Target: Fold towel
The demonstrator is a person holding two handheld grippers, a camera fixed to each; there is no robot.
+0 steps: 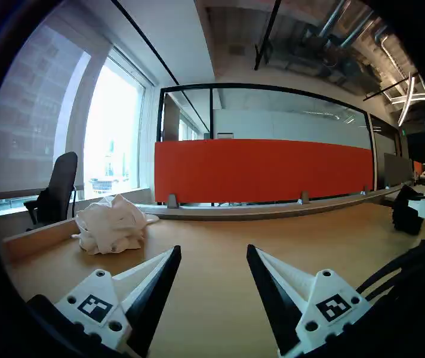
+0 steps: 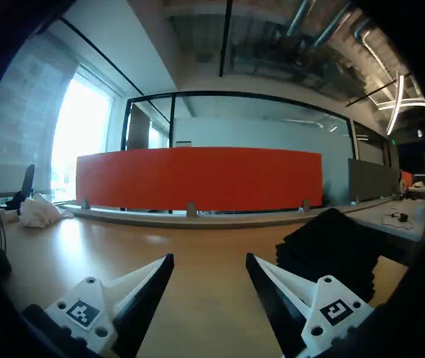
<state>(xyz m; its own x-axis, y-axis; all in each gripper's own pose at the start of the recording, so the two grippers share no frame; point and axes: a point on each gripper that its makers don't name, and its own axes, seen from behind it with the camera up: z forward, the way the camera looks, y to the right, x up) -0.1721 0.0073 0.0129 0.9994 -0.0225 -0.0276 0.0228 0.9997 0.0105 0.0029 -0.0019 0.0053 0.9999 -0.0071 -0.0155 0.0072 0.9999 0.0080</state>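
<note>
My left gripper [image 1: 212, 250] is low over the wooden table [image 1: 212, 298], its 2 fingers spread wide with nothing between them. A crumpled white towel [image 1: 111, 225] lies ahead and to the left of it, not touching it. My right gripper [image 2: 209, 258] is also wide open and holds nothing. Ahead on its right, partly behind the right finger, sits a stack of folded black cloth [image 2: 332, 250]. Farther off stands an orange divider [image 1: 263, 170], and an office chair [image 1: 57, 188] is near the window [image 1: 114, 137].
</note>
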